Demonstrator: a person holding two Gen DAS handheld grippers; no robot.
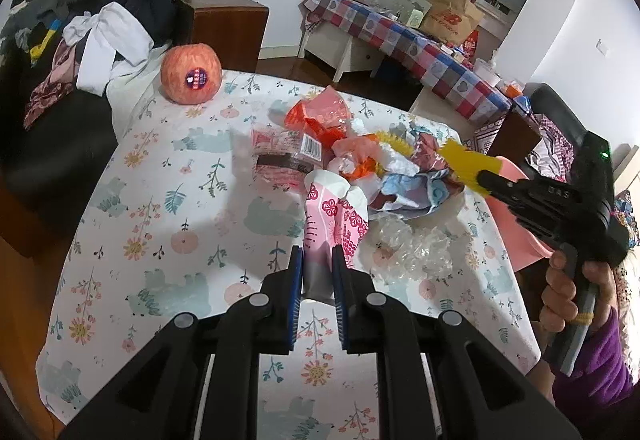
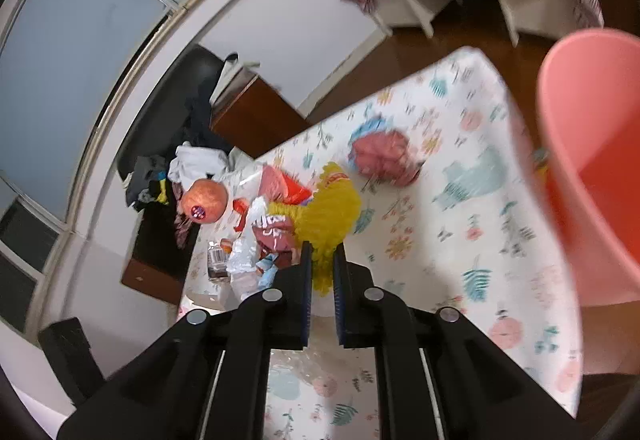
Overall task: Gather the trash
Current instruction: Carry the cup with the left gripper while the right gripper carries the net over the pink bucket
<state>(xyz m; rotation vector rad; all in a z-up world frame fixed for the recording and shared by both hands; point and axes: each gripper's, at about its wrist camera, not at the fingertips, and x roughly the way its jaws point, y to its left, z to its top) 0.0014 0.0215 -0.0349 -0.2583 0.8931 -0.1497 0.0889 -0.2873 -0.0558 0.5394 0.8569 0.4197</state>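
A heap of crumpled wrappers (image 1: 352, 152) lies on the table with the flowered cloth (image 1: 160, 200). My left gripper (image 1: 316, 268) is shut on a pink and white patterned paper wrapper (image 1: 332, 216), which stands up from between its fingers. My right gripper (image 2: 320, 256) is shut on a yellow foam net (image 2: 320, 208); in the left wrist view this net (image 1: 468, 160) hangs over the heap's right side. A pink bin (image 2: 592, 160) stands off the table's edge, close to the right gripper. A crumpled red and blue wrapper (image 2: 380, 156) lies apart on the cloth.
An apple in an orange net sleeve (image 1: 191, 74) sits at the table's far corner. Crumpled clear plastic (image 1: 412, 248) lies near the front of the heap. A dark sofa with clothes (image 1: 100, 32) borders the table, and a checked bench (image 1: 400, 40) stands beyond.
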